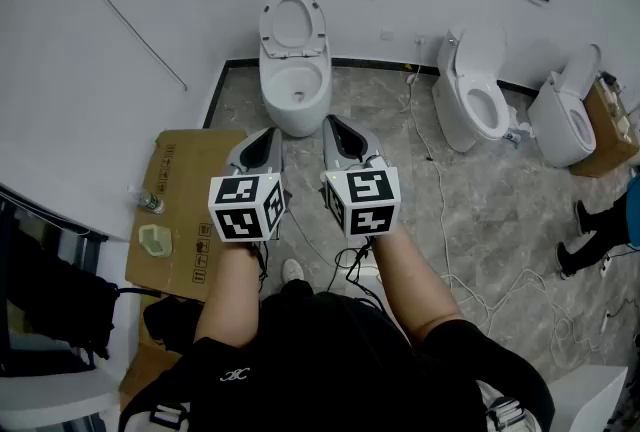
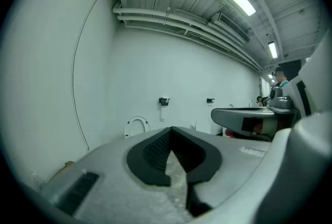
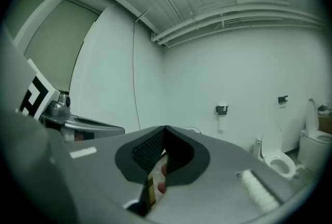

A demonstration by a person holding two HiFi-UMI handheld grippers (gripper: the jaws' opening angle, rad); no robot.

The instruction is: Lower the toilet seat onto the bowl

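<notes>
A white toilet stands against the far wall, its seat (image 1: pixel 293 24) raised upright over the open bowl (image 1: pixel 296 86). My left gripper (image 1: pixel 268 134) and right gripper (image 1: pixel 334 124) are held side by side, short of the bowl and touching nothing. In the left gripper view the gripper (image 2: pixel 171 129) has its jaws together at the tips with nothing between them, and the raised seat (image 2: pixel 137 125) shows small ahead to the left. In the right gripper view the gripper (image 3: pixel 166 129) is likewise shut and empty, its jaws hiding most of the toilet.
Two more white toilets (image 1: pixel 474 102) (image 1: pixel 568 116) stand to the right. A flattened cardboard box (image 1: pixel 185 210) with a small bottle (image 1: pixel 148 202) lies on the floor at left. Cables (image 1: pixel 440 220) run across the tiles, and a person's shoes (image 1: pixel 585 235) show at the right edge.
</notes>
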